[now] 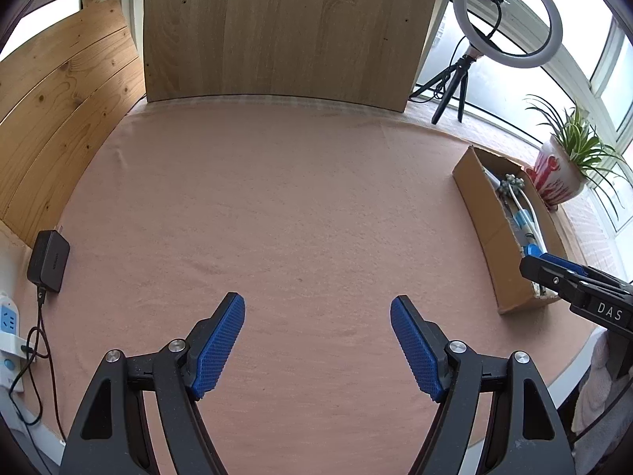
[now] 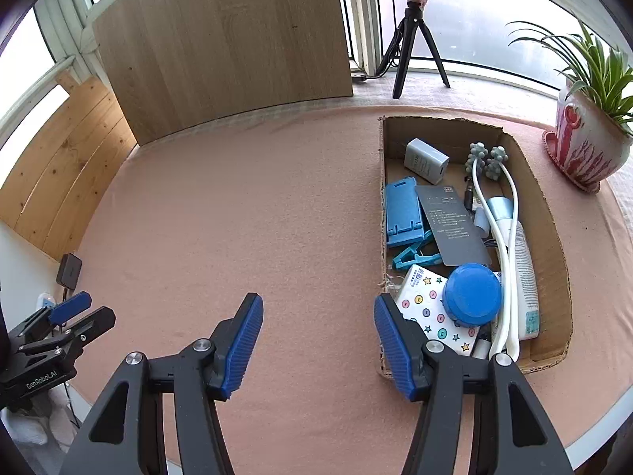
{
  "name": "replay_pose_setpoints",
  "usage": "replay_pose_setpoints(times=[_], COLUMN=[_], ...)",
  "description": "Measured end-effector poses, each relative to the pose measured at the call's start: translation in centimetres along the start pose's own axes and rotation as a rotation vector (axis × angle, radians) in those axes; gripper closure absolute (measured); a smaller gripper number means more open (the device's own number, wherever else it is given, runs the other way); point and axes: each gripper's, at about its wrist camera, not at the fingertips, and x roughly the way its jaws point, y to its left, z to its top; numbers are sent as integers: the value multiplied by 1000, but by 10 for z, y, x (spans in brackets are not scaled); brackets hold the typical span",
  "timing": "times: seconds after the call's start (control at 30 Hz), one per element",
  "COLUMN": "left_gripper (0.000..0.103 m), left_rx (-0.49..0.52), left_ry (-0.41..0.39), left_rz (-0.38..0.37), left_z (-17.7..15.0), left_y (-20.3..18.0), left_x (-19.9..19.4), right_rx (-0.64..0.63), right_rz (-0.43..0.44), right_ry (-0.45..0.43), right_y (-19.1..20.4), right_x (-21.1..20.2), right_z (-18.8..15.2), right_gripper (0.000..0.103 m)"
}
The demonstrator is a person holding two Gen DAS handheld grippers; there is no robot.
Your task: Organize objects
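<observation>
right gripper [image 2: 318, 346] of mine hangs released and empty, nearer the cardboard box [image 2: 550, 237], whose long axis runs toward one o'clock.

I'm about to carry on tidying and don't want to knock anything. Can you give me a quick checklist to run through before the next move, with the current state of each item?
1. Left gripper empty, jaws apart: ok.
2. Right gripper empty, jaws apart: ok.
3. Pink cloth bare under the left gripper: ok.
4. Cardboard box sitting flat on the cloth, open side up: ok.
5. Room left in the box: not ok; the blue jar, white tube, blue stand and dark card crowd it.
6. Right gripper clear of the box: cannot tell; one finger overlaps its near corner in the right wrist view.
</observation>
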Motion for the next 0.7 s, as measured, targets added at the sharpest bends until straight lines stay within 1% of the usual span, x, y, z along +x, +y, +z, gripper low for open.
replay_pose_setpoints(times=[0.2, 0.3, 0.47, 0.6, 0.7], left_gripper=[23, 23, 23, 23, 23], left_rx=[-2, -11, -6, -10, -10], left_ry=[-19, -17, -11, -9, -4], left_rz=[25, 28, 39, 49, 54], left_z=[-1, -4, -11, -14, -17], left_y=[10, 14, 18, 20, 21], left_x=[-8, -10, -12, -13, -12], right_rx=[-27, -29, -54, -53, -42], right_rz=[34, 39, -7, -39, -57], right_ry=[-5, -13, -38, -55, -62], right_y=[30, 43, 61, 68, 70], right_x=[-9, -11, -10, -9, -7], right_z=[-10, -17, -28, -35, -39], right_gripper=[47, 45, 44, 43, 41])
